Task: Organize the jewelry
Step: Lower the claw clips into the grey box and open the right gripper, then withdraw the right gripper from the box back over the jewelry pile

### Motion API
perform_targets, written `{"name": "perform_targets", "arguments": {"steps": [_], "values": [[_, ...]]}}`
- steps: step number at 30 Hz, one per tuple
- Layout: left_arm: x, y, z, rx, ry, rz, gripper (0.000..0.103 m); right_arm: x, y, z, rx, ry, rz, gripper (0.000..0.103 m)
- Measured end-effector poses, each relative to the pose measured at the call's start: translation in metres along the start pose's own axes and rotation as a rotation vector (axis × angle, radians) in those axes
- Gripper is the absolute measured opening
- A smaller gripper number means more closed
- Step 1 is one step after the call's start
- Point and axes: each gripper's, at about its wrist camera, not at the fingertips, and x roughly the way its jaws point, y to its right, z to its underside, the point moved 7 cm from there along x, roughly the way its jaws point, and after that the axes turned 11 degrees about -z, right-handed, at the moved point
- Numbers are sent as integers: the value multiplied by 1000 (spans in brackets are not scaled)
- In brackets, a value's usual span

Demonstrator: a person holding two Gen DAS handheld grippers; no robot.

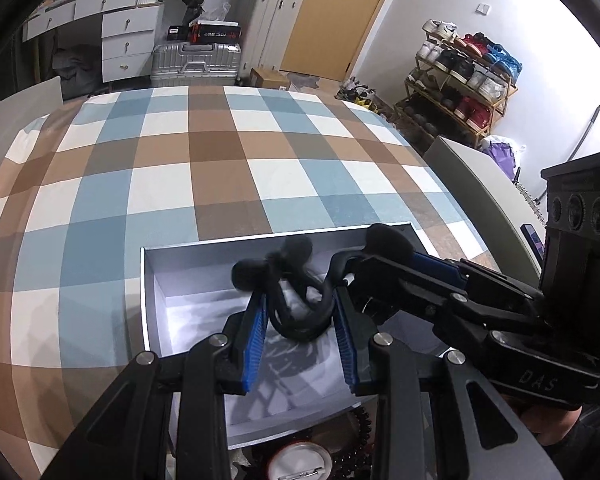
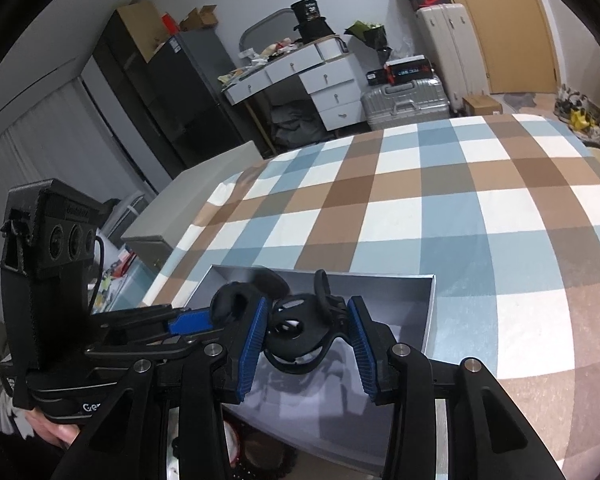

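On a bed with a blue, brown and white checked cover (image 1: 228,168) sits an open grey rectangular cardboard box (image 1: 150,292), above which the left tongs (image 1: 300,344) and right tongs (image 2: 306,344) both clench one black curved headband-like piece (image 1: 300,320).

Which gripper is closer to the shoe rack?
Right. The right gripper hangs over the grey box on the side toward the shoe rack; the left gripper is beside it, farther away.
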Motion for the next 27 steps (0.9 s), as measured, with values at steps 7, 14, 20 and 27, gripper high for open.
{"name": "perform_targets", "arguments": {"steps": [7, 14, 20, 27], "values": [[-9, -10, -1, -41, 12, -18, 59, -17, 2, -3, 29, 51, -7, 60], [-31, -6, 0, -17, 65, -41, 59, -42, -9, -5, 20, 110, -10, 70], [-52, -5, 1, -10, 125, -85, 62, -63, -24, -4, -22, 158, 6, 77], [-74, -6, 7, -14, 200, -136, 68, -86, -45, 4, -70, 205, 4, 91]]}}
